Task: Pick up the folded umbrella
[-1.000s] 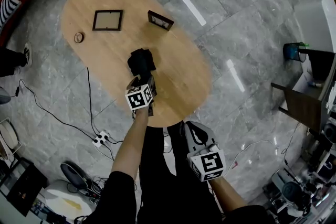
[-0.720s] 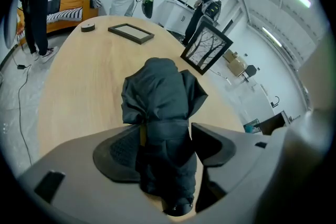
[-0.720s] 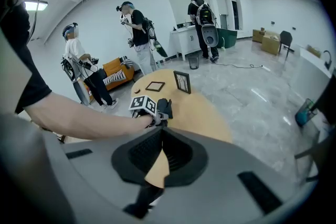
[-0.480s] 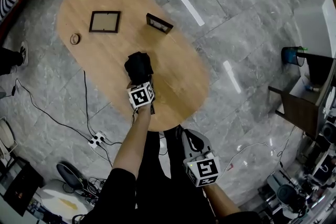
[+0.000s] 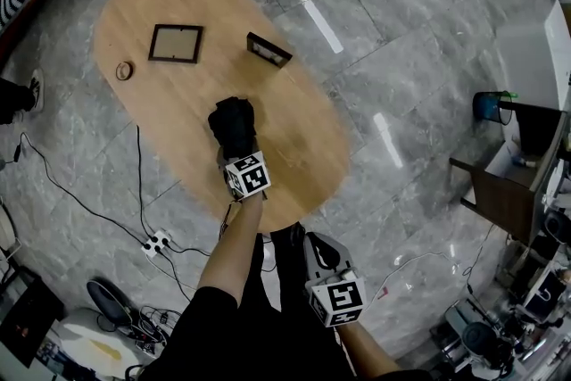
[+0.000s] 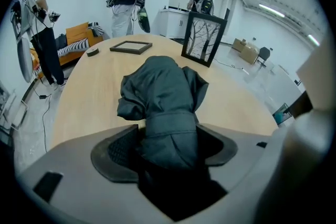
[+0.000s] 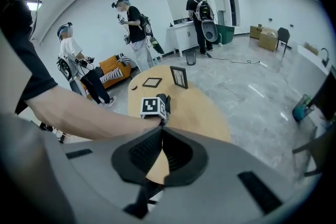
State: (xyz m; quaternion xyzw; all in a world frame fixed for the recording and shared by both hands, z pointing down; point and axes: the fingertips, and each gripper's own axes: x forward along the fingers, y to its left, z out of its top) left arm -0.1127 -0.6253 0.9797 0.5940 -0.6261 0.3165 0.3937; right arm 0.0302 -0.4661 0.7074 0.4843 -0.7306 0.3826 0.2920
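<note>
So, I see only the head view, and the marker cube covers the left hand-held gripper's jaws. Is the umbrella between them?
Observer: Yes. The left gripper view shows the umbrella between the jaws of the left hand-held gripper; they have just been opening and stand wide.
Operator: And the right one, does it hold anything?
Observer: No. The right hand-held gripper has its jaws together, with nothing between them.
Operator: What is in the frame nearer the umbrella?
Observer: The frame holds a picture of bare branches.
</note>
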